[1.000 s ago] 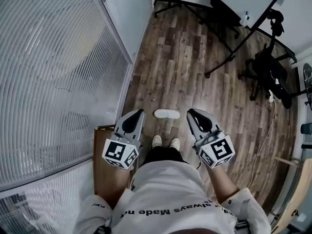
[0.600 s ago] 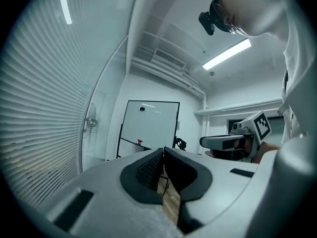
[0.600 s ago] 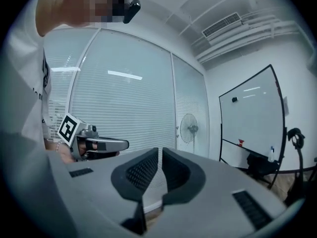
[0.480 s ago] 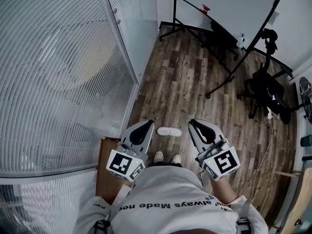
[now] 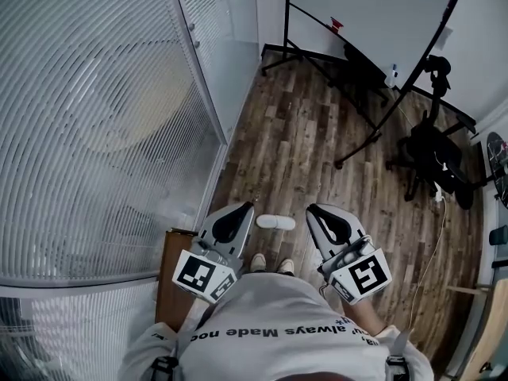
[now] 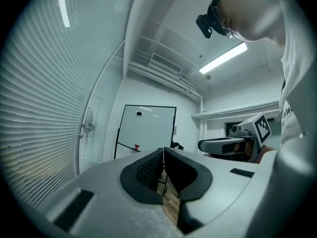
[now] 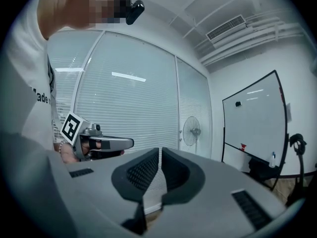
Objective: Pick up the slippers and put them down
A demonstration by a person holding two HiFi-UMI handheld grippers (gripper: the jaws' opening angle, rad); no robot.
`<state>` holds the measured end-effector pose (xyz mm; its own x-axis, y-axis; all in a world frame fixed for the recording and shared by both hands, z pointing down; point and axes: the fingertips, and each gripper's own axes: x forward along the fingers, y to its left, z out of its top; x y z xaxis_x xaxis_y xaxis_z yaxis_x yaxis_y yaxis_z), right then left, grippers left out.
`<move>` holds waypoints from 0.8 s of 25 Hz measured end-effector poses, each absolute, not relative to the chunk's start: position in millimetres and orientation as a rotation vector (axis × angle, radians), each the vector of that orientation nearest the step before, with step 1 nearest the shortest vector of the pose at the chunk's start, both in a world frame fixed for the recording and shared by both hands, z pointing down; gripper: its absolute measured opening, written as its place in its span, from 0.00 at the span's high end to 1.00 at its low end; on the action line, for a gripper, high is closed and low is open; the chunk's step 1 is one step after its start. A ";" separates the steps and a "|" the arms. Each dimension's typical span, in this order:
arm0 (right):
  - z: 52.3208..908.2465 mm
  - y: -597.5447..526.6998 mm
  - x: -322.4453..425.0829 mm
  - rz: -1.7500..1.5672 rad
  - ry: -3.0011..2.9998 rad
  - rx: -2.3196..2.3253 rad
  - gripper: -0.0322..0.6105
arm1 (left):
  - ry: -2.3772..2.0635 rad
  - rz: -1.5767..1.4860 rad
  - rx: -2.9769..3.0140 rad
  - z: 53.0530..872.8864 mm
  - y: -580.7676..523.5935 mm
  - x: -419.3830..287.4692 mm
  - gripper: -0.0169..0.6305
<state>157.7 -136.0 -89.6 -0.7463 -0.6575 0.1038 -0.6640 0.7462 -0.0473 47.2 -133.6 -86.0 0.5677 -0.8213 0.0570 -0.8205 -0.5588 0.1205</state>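
Standing over slippers (image 5: 275,222), person held left gripper (image 5: 248,207) and right gripper (image 5: 312,210) level, jaws together, nothing clamped; pair lay on floor (image 5: 302,133), likely set down.

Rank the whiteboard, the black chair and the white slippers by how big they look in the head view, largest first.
1. whiteboard, largest
2. black chair
3. white slippers, clearly smallest
This is apparent size only.
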 end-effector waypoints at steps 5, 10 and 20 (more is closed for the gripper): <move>-86.3 -138.1 155.5 0.130 -2.864 1.087 0.91 | -1.397 -0.038 2.665 -87.0 -137.8 47.5 0.95; -84.2 -137.7 156.7 0.138 -2.861 1.089 0.91 | -1.374 -0.046 2.669 -86.6 -138.3 52.5 0.95; -87.5 -139.1 159.9 0.149 -2.858 1.111 0.91 | -1.346 -0.037 2.671 -85.7 -138.4 58.4 0.95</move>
